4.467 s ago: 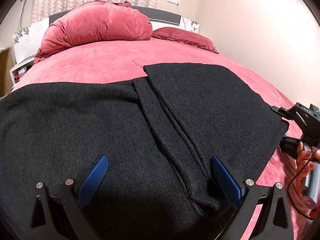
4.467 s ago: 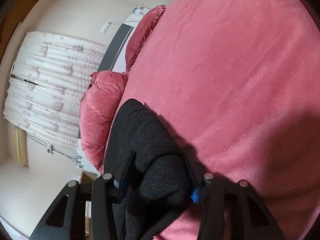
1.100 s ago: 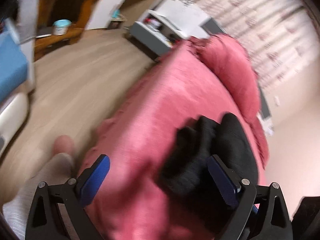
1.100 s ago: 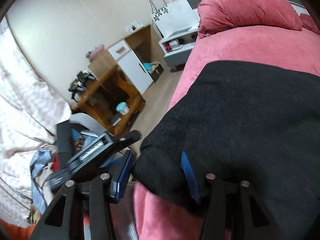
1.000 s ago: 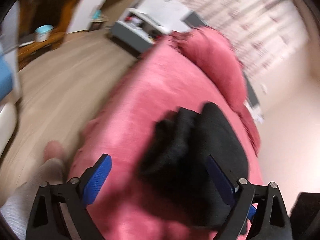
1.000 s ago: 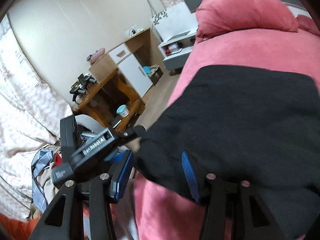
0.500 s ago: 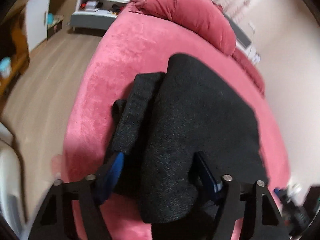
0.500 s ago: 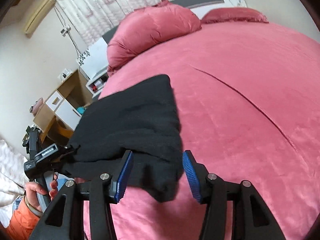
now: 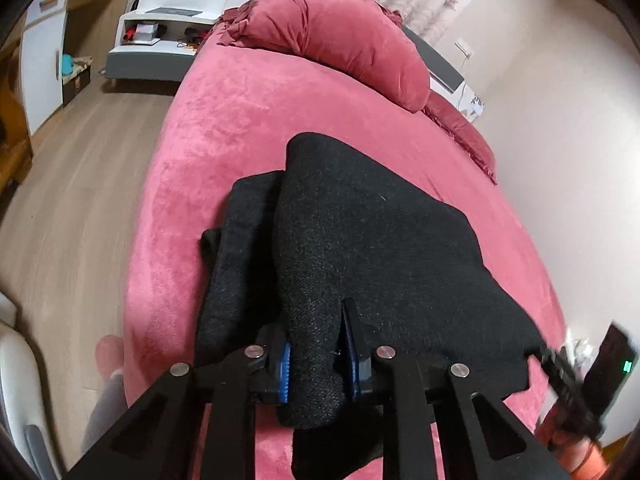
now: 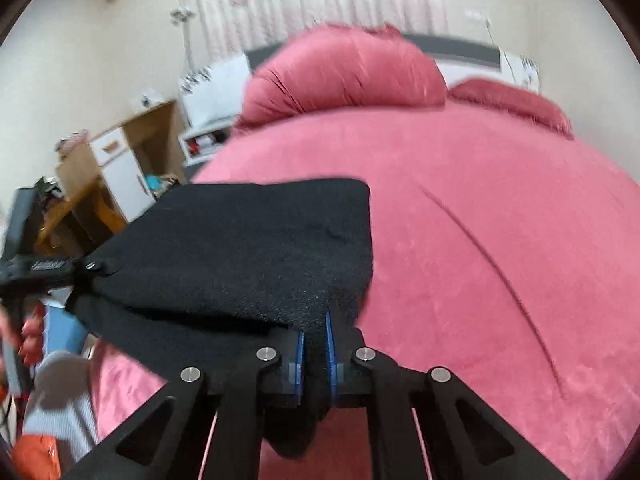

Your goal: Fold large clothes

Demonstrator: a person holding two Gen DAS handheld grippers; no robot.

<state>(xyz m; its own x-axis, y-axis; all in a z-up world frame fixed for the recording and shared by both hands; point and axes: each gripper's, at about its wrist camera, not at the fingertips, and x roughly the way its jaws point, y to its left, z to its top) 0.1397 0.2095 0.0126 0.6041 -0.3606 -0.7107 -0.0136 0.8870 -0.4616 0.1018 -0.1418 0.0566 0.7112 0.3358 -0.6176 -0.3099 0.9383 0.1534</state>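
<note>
Closing on a thick fold at the near corner of the black garment [image 9: 372, 240], left gripper [image 9: 316, 354]: blue pads pressed into the knit, cloth bunched between. Garment spread folded across pink bed [image 9: 240, 128], near its foot edge; pillow [image 9: 340, 32] beyond

Right wrist view: right gripper [image 10: 315, 354] closing narrow, pinching the garment's [image 10: 240, 248] other near corner; left gripper [image 10: 86, 266] gripping the far left corner

Hidden, cut off and blurred parts

The near edge of the black garment [image 9: 380, 240] is cut off below both grippers' frames; the bed [image 10: 500, 240] is cropped at the right, and the shelf items [image 10: 200, 146] beyond its head corner are blurred past telling.
</note>
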